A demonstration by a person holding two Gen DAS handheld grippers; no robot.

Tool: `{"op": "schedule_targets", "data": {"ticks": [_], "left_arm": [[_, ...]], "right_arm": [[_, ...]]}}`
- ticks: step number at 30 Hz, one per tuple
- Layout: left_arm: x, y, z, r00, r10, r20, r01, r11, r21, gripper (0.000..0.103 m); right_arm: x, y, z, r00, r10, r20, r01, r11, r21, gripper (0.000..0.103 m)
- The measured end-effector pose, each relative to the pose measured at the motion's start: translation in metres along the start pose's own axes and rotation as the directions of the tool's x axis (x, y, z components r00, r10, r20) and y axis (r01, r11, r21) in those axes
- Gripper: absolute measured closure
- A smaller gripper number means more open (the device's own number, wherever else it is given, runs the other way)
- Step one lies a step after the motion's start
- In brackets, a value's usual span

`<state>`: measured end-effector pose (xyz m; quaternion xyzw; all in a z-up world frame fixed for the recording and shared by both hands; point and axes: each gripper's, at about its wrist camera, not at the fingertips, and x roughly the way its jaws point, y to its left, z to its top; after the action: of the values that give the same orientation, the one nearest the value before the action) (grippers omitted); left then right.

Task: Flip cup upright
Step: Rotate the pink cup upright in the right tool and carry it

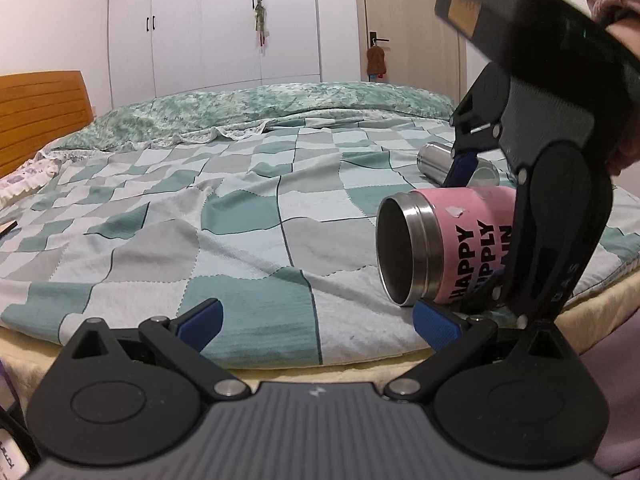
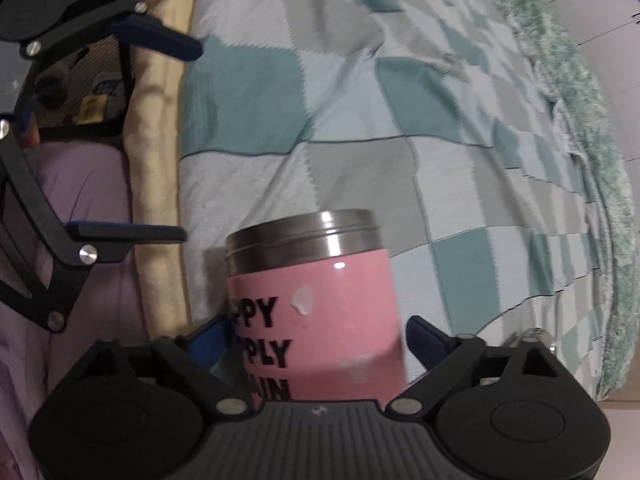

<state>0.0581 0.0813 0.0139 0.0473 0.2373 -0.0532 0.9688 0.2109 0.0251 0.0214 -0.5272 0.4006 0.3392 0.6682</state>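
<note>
Clearly the pink cup (image 1: 452, 240) lies on its side near the edge of the bed (image 1: 240, 216), steel mouth toward the left gripper (image 1: 316, 322), which hangs wide apart and empty. The right gripper (image 2: 316, 342) straddles the cup's middle, pads against the pink wall, apparently clamped (though contact on the far side is hard to confirm). To do it well: grip firmly, rotate the wrist until the mouth faces up, and set it flat on the soft quilt.
</note>
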Motion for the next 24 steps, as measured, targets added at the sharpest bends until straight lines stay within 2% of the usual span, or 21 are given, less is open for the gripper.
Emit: {"op": "schedule_targets", "data": {"ticks": [2, 6, 13, 24], "left_arm": [[0.002, 0.000, -0.001, 1.000, 0.001, -0.002, -0.001, 1.000, 0.004, 0.000], [0.005, 0.002, -0.001, 1.000, -0.001, -0.006, 0.001, 1.000, -0.002, 0.000], [0.007, 0.006, 0.000, 1.000, 0.005, 0.002, -0.005, 1.000, -0.012, 0.000], [0.000, 0.019, 0.006, 0.999, 0.021, 0.026, -0.020, 0.999, -0.035, 0.000]], "right_arm": [[0.005, 0.001, 0.000, 1.000, -0.018, -0.007, 0.018, 1.000, -0.006, 0.016], [0.006, 0.000, -0.002, 1.000, -0.020, 0.008, 0.020, 1.000, 0.007, 0.017], [0.002, 0.010, -0.010, 0.995, -0.085, 0.057, 0.084, 0.996, 0.024, 0.017], [-0.019, 0.023, -0.031, 0.965, -0.213, 0.155, 0.199, 0.974, 0.105, 0.018]]}}
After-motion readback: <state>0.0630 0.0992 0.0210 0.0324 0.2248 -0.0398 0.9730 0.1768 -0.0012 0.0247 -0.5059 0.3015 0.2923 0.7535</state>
